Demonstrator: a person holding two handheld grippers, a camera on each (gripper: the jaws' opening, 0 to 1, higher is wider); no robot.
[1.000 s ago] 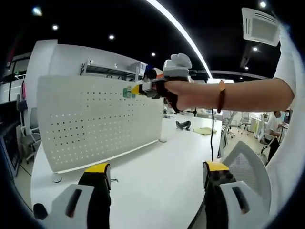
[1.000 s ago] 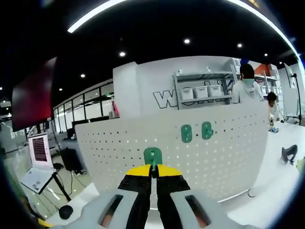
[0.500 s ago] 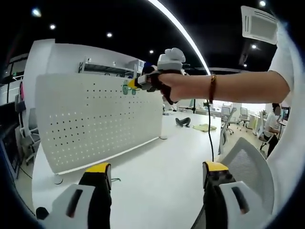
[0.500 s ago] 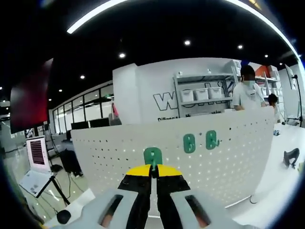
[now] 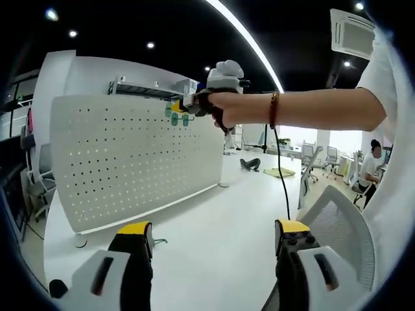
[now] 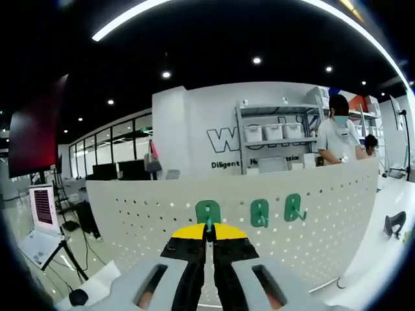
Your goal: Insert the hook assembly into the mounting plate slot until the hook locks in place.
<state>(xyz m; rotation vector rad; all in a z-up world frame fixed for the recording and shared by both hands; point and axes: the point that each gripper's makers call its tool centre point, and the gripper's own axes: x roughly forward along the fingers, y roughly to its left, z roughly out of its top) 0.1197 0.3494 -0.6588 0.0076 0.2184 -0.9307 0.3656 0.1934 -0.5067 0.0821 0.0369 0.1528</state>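
A white pegboard mounting plate (image 5: 123, 162) stands upright on a white table (image 5: 214, 240); near its top edge hang two green hooks (image 5: 179, 119). In the left gripper view my left gripper (image 5: 211, 249) is open over the table, nothing between its yellow-tipped fingers (image 5: 134, 228). A person's arm holds my right gripper (image 5: 178, 107) up by the plate's top, beside the hung hooks. In the right gripper view my right gripper (image 6: 207, 229) is shut on a green hook (image 6: 207, 211), close to the pegboard (image 6: 259, 240), left of two green hooks (image 6: 259, 212) (image 6: 294, 207).
A grey mesh chair back (image 5: 340, 227) stands at the table's right edge. Another person (image 6: 337, 133) stands behind the pegboard near a shelf with bins (image 6: 269, 133). A laptop on a stand (image 6: 42, 210) is at the far left.
My right gripper has risen and moved towards the plate's top edge with the green hook, nearer the two hung hooks. The left gripper has stayed put.
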